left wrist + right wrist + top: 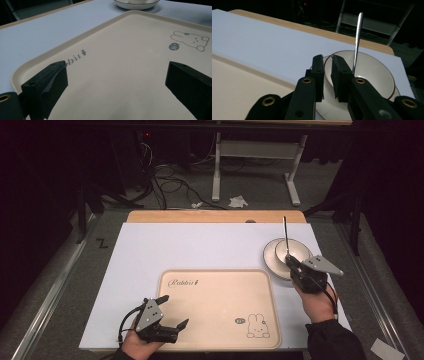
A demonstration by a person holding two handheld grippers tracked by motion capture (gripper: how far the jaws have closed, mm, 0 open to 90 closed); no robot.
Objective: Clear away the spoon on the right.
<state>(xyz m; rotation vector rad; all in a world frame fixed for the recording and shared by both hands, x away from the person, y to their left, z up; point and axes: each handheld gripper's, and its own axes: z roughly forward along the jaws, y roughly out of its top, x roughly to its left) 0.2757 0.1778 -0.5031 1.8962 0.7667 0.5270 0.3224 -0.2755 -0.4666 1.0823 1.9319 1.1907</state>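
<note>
spoon (285,236) upright in bowl (300,251)

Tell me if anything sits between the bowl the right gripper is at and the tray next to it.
Nothing visible does. The right gripper has its jaws on the near rim of the bowl, which stands on a plate with a spoon in it. The tray lies beside it, its surface bare.

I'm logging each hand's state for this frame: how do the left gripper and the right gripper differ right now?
The left gripper has its jaws spread wide with nothing between them; the right gripper has its jaws closed on the rim of the bowl. The left hovers over the near corner of the beige tray; the right is off the tray, at the bowl on its plate. Both are black and hand-held.
</note>
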